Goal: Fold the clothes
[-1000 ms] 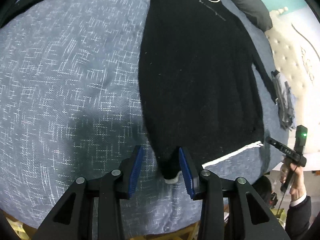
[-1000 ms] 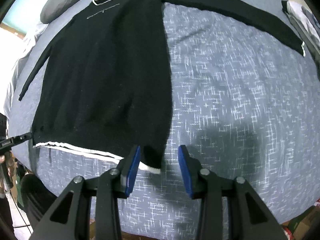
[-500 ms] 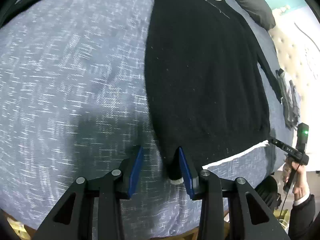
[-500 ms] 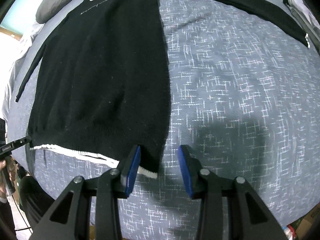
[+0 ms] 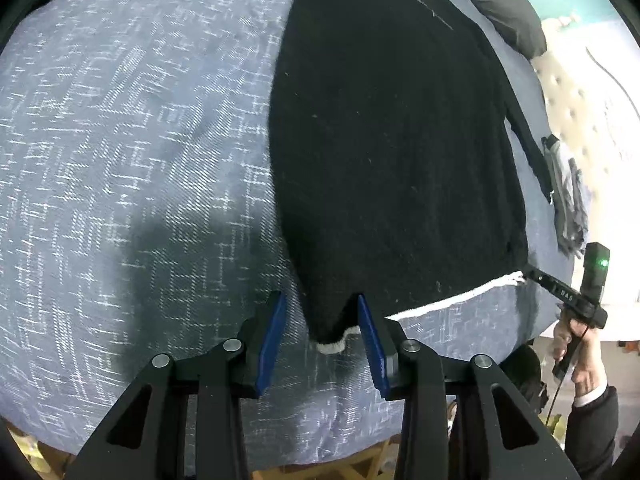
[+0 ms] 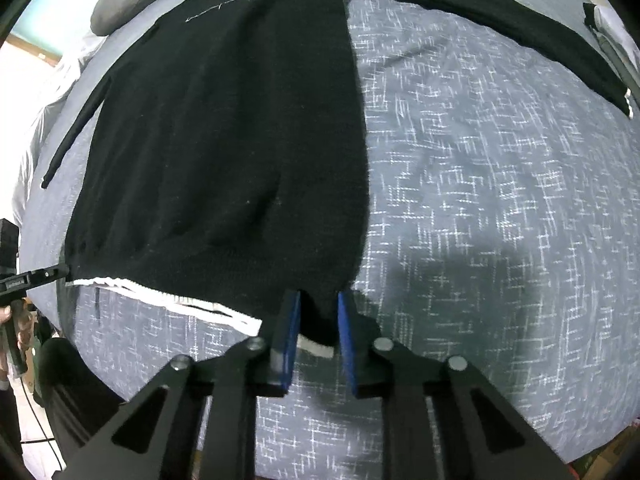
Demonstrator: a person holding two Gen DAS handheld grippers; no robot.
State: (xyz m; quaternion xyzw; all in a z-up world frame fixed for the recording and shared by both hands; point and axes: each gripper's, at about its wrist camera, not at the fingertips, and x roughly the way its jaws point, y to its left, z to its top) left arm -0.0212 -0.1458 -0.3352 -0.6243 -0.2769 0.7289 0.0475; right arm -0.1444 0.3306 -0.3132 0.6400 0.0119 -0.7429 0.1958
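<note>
Narrowing since before, right gripper (image 6: 318, 330) jaws around sweater (image 6: 224, 140) hem corner

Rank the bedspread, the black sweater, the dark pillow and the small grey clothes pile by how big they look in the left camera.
1. bedspread
2. black sweater
3. dark pillow
4. grey clothes pile

The pillow and pile lie far off at the warped edge, so their order is unsure.

A home bedroom: a bed with blue patterned bedspread (image 5: 140, 120), pillow (image 5: 500, 12) and tufted headboard (image 5: 576, 120).
</note>
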